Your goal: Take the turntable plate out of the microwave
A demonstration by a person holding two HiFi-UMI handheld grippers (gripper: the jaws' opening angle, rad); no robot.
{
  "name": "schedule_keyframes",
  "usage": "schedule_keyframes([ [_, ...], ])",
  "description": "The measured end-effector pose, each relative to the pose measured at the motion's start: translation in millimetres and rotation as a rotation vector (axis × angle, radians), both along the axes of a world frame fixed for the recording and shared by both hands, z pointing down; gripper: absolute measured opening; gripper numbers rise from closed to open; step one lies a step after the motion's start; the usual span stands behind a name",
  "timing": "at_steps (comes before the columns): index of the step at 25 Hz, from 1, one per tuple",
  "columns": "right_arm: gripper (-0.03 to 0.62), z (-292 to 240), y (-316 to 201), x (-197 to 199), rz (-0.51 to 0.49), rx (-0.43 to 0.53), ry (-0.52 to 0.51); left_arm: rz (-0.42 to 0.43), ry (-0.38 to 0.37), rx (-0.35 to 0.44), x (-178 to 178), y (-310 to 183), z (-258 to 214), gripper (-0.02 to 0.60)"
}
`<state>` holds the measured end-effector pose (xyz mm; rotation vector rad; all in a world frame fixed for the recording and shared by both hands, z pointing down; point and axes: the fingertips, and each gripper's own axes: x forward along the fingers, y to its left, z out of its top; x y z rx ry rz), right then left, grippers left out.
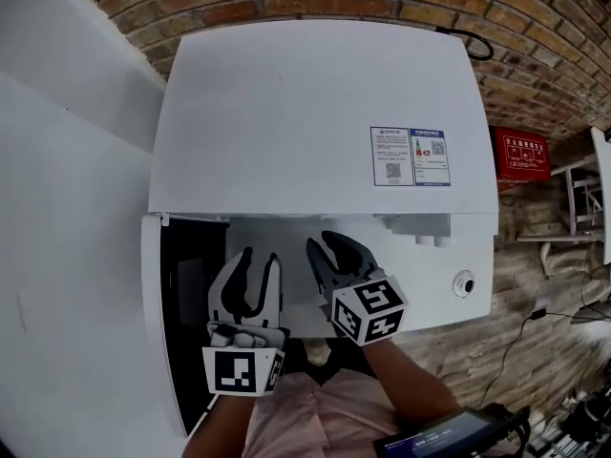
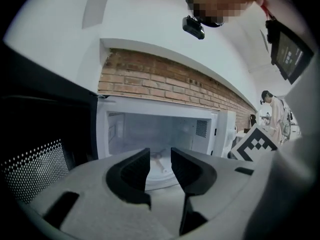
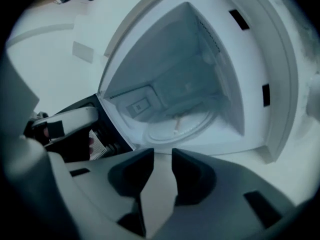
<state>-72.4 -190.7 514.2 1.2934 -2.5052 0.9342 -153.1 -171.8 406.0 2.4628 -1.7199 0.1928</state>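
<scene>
The left tongs (image 2: 160, 158) and right tongs (image 3: 162, 158) both stand slightly apart, empty, before the open microwave (image 1: 315, 113); the turntable plate (image 3: 195, 126) lies inside.

Dim, cool, flat light; both gripper views bend strongly, with black vignetted corners and soft near foreground; the microwave (image 2: 160, 129) interior looks hazy and pale

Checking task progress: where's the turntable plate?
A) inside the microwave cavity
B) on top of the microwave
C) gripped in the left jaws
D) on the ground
A: the turntable plate lies flat inside the open microwave, as both gripper views show.
</scene>
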Motion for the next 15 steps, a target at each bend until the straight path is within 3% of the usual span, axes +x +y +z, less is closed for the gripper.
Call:
schedule_keyframes([
  [7,0.147,17.2,-15.2,-4.9,0.062,-0.102,-0.148,0.014,0.012,-0.041,-4.9,0.0,11.8,0.144],
  [11,0.207,15.5,-23.5,-11.1,0.081,-0.187,-0.327,0.015,0.019,-0.046,-7.5,-0.9,12.2,0.146],
  [15,0.192,15.2,-28.9,-9.7,0.145,-0.260,-0.467,0.019,0.017,-0.050,-8.1,-0.3,12.2,0.147],
])
